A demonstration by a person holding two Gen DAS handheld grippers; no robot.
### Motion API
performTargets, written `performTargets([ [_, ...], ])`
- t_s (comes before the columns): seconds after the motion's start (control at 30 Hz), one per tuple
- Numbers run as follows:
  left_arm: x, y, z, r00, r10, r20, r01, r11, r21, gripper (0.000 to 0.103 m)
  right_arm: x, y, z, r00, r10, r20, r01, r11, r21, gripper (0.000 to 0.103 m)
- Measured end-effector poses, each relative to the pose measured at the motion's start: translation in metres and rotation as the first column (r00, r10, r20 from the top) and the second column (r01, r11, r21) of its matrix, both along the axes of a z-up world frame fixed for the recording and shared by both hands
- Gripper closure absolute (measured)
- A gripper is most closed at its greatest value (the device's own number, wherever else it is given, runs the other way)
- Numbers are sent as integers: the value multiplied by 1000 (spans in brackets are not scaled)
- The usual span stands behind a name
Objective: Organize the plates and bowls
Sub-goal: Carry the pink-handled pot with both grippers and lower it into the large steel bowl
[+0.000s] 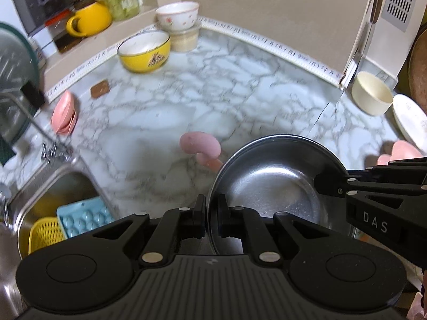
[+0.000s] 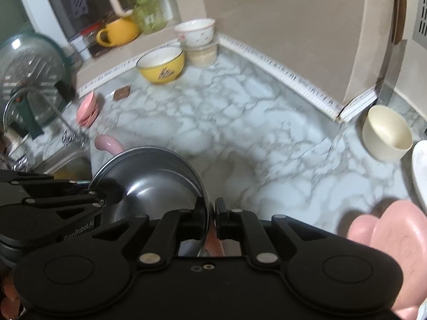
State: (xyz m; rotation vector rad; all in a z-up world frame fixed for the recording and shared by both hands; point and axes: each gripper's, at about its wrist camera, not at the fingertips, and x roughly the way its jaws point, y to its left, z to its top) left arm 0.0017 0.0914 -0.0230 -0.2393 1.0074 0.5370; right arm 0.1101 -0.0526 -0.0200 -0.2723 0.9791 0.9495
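A steel bowl [image 1: 277, 181] hangs above the marble counter [image 1: 213, 93], held by both grippers. My left gripper [image 1: 212, 202] is shut on its left rim. My right gripper [image 2: 210, 208] is shut on the opposite rim of the steel bowl [image 2: 152, 178]; in the left wrist view it reaches in from the right [image 1: 331, 186]. A yellow bowl [image 1: 145, 50] and a white flowered bowl [image 1: 177, 16] on a tub stand at the back. A cream bowl [image 2: 387, 133] and a white plate [image 2: 420, 170] sit at the right. Pink heart dishes [image 2: 395, 240] lie near right, small pink dishes [image 1: 64, 113] at the left.
A pink curved object [image 1: 200, 146] lies on the counter just beyond the steel bowl. The sink [image 1: 61, 194] at the lower left holds a blue tray and a yellow basket. A yellow mug [image 1: 89, 20] and a glass jar stand on the back ledge. A brown square [image 1: 100, 89] lies near the wall.
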Motion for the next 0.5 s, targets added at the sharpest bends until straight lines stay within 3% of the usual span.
performTargets([
  [0.5,-20,-4,-41,995,50,-84,-52,998,-32,96,-26,5,-43,995,61,-77,-68,993,-94,95],
])
